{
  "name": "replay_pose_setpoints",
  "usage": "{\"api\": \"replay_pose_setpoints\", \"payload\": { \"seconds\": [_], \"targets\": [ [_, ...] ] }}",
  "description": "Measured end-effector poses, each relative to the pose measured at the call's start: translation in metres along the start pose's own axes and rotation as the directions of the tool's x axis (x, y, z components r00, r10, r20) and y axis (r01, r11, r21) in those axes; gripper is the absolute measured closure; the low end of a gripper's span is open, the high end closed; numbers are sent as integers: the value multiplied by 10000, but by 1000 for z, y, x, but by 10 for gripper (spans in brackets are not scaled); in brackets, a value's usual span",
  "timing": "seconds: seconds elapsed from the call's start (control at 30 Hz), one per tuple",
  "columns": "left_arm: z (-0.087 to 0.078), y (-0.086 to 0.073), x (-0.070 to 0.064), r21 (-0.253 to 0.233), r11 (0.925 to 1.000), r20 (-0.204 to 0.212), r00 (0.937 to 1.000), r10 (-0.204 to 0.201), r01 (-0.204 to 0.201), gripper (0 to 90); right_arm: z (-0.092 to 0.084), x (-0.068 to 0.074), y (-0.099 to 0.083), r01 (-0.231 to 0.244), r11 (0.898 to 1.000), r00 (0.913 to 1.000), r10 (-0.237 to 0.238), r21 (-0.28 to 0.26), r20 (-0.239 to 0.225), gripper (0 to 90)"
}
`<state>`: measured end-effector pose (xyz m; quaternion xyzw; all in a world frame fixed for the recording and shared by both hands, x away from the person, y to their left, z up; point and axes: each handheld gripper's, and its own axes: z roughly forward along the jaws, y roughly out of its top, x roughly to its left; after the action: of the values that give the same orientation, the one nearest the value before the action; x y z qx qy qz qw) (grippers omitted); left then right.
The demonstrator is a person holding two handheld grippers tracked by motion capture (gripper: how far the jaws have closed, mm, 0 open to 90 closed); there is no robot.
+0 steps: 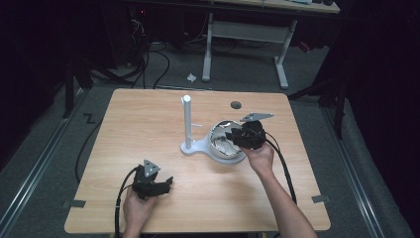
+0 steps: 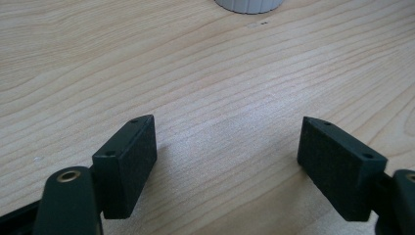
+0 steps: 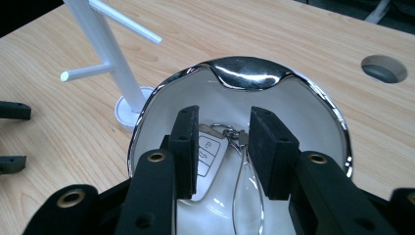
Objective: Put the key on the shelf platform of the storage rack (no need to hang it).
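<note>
Black fingers of the right gripper (image 3: 222, 147) are hanging apart inside a chrome-rimmed bowl (image 3: 337, 122), over a car key fob (image 3: 209, 152).

Seen in the right gripper view, the fob is lying in the bowl's white bottom, centre of the frame, its ring (image 3: 229, 130) and a clear loop (image 3: 247, 196) sitting between the fingers; no pad is pressing on them. At upper left a white peg stand (image 3: 105, 39) is rising from the table (image 3: 58, 127). Lower left in the high view, the left gripper (image 1: 166, 183) is resting in a hand near the table's front edge, its fingers (image 2: 128, 161) standing wide apart with bare wood between.
</note>
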<state>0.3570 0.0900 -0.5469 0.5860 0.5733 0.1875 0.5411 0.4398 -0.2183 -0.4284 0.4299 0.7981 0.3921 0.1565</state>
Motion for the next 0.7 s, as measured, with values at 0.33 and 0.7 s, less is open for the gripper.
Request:
{"api": "replay_pose_setpoints", "payload": {
  "seconds": [0.33,0.7],
  "targets": [
    [0,0,0,-16,10000,4,10000,-17,17,230,-14,-5,-1,-109,9999,9996,111,-66,250,606],
    [0,0,0,-13,10000,1,10000,-5,5,230,-27,-15,-14,-565,9981,9978,573,-236,337,596]
  ]
}}
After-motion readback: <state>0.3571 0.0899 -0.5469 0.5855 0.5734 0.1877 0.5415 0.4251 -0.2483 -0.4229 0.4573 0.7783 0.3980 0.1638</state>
